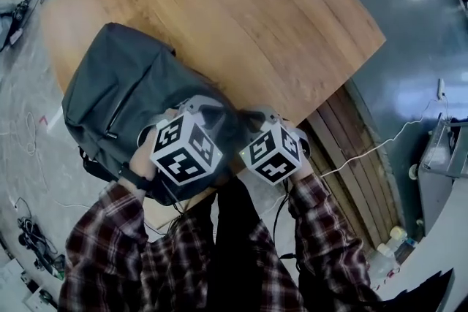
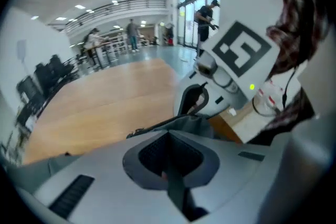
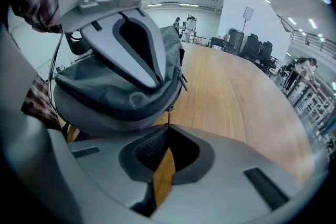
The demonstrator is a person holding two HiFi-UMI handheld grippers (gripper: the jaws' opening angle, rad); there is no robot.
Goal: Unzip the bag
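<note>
Backpack [image 1: 124,95] lies at the near-left edge of the wooden table [image 1: 278,18]. The left gripper [image 2: 169,134] clamps its fabric, and the right gripper [image 3: 167,128] pinches what looks like the zipper pull [image 3: 168,115]. The thin pull could slip free under a hard tug.

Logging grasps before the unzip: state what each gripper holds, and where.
Left gripper pinches the backpack by its top fabric; right gripper appears to pinch a zipper pull.
</note>
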